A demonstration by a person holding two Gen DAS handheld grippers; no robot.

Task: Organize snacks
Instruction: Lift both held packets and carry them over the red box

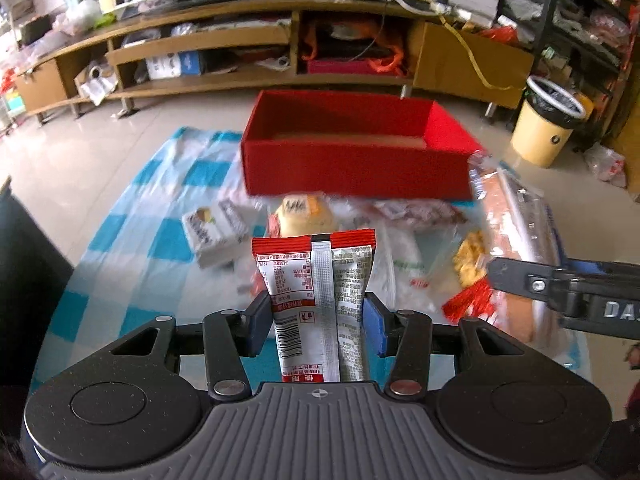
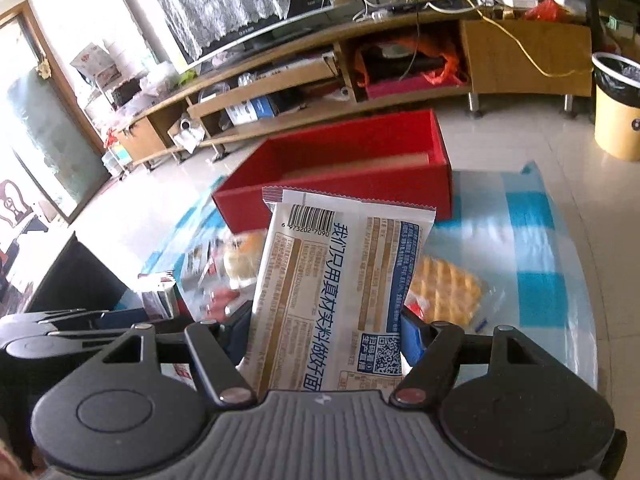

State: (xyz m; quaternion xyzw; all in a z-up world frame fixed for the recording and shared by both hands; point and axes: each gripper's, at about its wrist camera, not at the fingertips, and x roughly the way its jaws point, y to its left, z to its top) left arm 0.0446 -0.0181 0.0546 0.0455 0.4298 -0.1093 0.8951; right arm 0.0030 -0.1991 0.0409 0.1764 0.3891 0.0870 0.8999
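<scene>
Carrying both packets level over the near wall of the red box [image 1: 356, 168] will do best, the left gripper [image 1: 316, 320] clamped on the red sachet [image 1: 316, 280], the right gripper [image 2: 324, 332] clamped on the noodle packet [image 2: 340, 280], above the checked sheet's [image 1: 168, 240] middle.

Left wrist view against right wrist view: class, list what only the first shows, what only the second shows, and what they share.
Only the left wrist view: the left tool shut on a red-topped silver packet, and a boxed snack lying on the sheet.

Only the right wrist view: the right tool shut on a large white packet with a barcode, and a waffle snack.

Both: the open red box, the blue checked sheet, the yellow bin and the wooden TV stand.
</scene>
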